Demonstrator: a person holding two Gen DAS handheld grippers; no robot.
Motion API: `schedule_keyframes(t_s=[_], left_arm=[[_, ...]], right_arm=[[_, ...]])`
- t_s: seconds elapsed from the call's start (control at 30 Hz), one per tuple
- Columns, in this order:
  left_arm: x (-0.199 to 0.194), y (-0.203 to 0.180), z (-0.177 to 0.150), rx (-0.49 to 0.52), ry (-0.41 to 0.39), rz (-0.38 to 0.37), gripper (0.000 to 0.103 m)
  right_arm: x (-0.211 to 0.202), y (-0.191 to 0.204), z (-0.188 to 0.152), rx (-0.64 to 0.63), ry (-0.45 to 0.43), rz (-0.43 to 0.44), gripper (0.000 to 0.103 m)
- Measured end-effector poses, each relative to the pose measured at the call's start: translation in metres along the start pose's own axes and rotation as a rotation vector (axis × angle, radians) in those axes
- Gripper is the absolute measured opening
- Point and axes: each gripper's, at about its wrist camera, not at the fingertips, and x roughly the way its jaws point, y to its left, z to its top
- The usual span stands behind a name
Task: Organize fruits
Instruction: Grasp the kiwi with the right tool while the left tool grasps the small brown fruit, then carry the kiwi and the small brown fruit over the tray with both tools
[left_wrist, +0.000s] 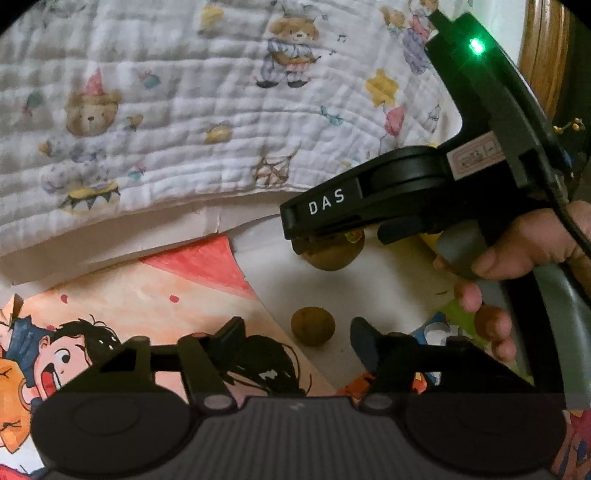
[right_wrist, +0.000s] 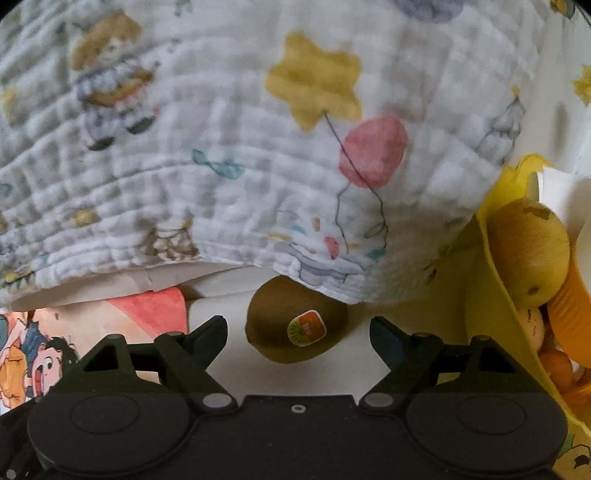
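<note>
A brown kiwi with a green-and-red sticker (right_wrist: 295, 321) lies on the white surface between the open fingers of my right gripper (right_wrist: 299, 332), not gripped. In the left wrist view the same kiwi (left_wrist: 334, 254) sits under the right gripper's fingertips (left_wrist: 303, 236). A smaller round brown fruit (left_wrist: 313, 326) lies just ahead of my left gripper (left_wrist: 297, 332), which is open and empty. A yellow container (right_wrist: 491, 295) at the right holds a yellow-green pear (right_wrist: 528, 251) and other fruit.
A white quilted blanket with bear prints (left_wrist: 184, 110) hangs over the far side of the surface. A cartoon picture sheet (left_wrist: 147, 295) lies at the left. Orange plastic pieces (right_wrist: 565, 314) sit in the container. A hand (left_wrist: 517, 251) holds the right gripper's handle.
</note>
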Motion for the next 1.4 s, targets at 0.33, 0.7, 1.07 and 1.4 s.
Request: schedule_keyframes(t_s=[0.33,0.7,1.07,1.4], left_arm=[[0.017,0.007,-0.001,-0.072,0.033,-0.05,0.038],[0.024,0.006,0.003,-0.107,0.034,-0.064,0.03],[0.008,0.008,0.006,-0.114,0.058,-0.039,0.03],[-0.028,0.011,0.004,-0.13,0.03,-0.009,0.03]], right_arm=[[0.026,-0.018,0.0,0.036,0.011,0.026,0.075],[0.031,-0.025,-0.01,0.055,-0.015,0.049,0.065],[0.021,-0.025,-0.034,0.062,-0.025,0.085,0.064],[-0.007,-0.028,-0.066,0.057,-0.054,0.18,0.064]])
